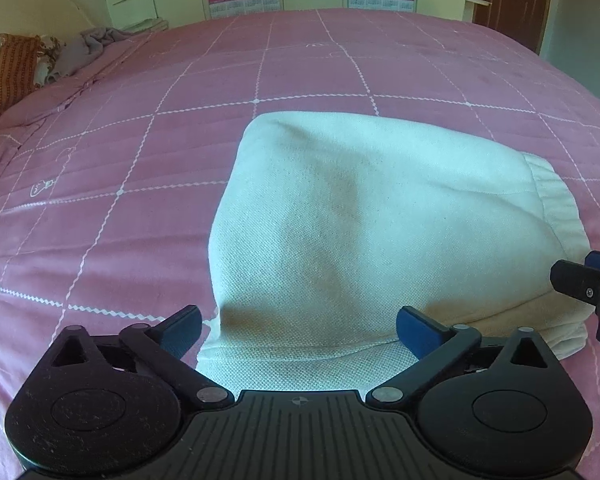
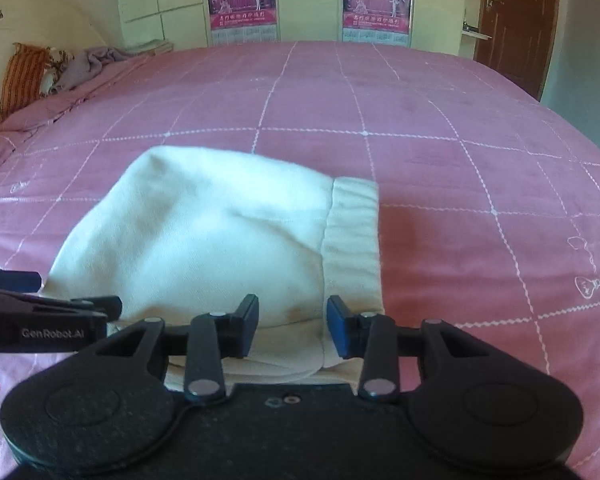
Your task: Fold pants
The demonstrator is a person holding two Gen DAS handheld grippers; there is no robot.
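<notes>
Pants: cream knit folded pants (image 1: pixel 364 240), ribbed waistband right of centre.
Bed: pink quilted grid bedspread (image 1: pixel 120 140).
My left gripper (image 1: pixel 298 330): spread wide, empty.
My right gripper (image 2: pixel 292 326): apart, empty.

Pants (image 1: pixel 360 232): cream-white, faint yellowish stains. Bedspread (image 1: pixel 120 160): pink with a white grid of zigzag lines. Left gripper (image 1: pixel 298 330) and right gripper (image 2: pixel 292 326): black bodies, blue pads. Pillow (image 1: pixel 12 76): orange, striped. Wall calendars (image 2: pixel 242 0): magenta. Door (image 2: pixel 516 20): brown.
</notes>
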